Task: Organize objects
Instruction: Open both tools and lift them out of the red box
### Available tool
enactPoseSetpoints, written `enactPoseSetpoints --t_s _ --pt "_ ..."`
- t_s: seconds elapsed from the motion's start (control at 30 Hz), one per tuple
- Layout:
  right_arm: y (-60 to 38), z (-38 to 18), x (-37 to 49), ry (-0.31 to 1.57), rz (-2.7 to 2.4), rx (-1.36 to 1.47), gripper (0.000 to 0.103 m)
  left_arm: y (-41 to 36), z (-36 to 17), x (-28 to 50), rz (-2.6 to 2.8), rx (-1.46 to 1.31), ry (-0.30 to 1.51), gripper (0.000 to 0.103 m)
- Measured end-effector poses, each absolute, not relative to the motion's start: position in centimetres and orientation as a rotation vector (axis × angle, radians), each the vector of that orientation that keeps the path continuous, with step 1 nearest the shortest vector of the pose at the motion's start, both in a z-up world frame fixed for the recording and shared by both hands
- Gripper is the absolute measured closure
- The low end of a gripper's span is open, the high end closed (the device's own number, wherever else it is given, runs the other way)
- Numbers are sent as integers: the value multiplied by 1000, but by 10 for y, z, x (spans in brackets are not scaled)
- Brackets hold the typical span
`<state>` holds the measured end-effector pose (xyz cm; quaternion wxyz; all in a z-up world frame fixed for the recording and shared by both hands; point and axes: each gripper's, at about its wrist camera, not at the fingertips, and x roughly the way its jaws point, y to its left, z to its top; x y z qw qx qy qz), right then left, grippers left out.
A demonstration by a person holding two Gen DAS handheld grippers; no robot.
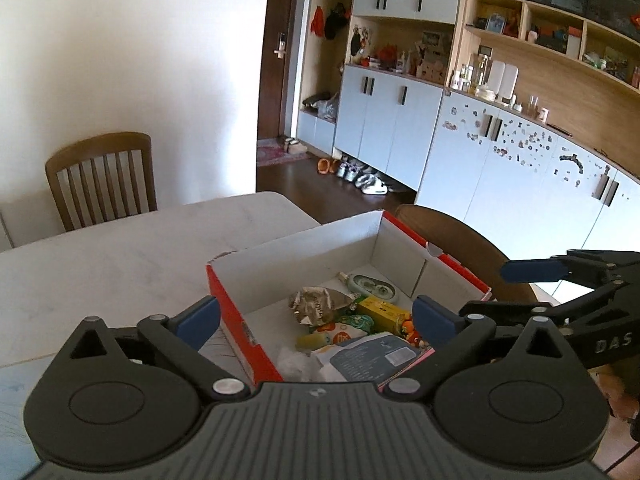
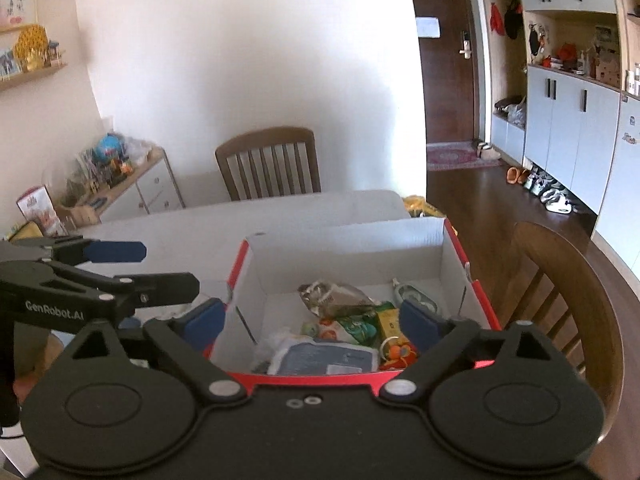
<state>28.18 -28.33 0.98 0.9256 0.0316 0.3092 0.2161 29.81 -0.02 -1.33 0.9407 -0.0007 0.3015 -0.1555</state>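
Left tool (image 1: 316, 318) and right tool (image 2: 312, 320), both spread wide and empty, hover above a red box (image 2: 476, 292) on the table (image 1: 120, 264). The box holds a crumpled foil bag (image 2: 332, 298), a yellow carton (image 1: 380, 309) and a blue-grey packet (image 2: 324, 358).

A pale, marble-patterned table (image 1: 120, 264) is set against a white wall. A brown wooden slat-backed chair (image 1: 102, 184) is placed at its far side, and a second brown wooden chair (image 2: 560, 300) is seen by its right edge. Pale blue cabinets with wooden shelves (image 1: 400, 128) are lined along the right wall, with pairs of shoes (image 1: 360, 176) left on the dark wood floor below them. A dark brown door (image 2: 448, 60) is seen beyond, with a small reddish rug (image 2: 456, 156) laid before it. A low white sideboard (image 2: 148, 188) crowded with toys is seen at the left.
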Motion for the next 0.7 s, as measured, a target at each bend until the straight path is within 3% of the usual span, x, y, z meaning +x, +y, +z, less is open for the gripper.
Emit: enactPoseSetpoints --t_s 0.1,0.7 --pt "-278 11 272 612 434 71 1 6 -12 292 -309 -9 607 0" --pt "-262 7 240 581 379 111 1 16 -15 261 -270 50 557 0"
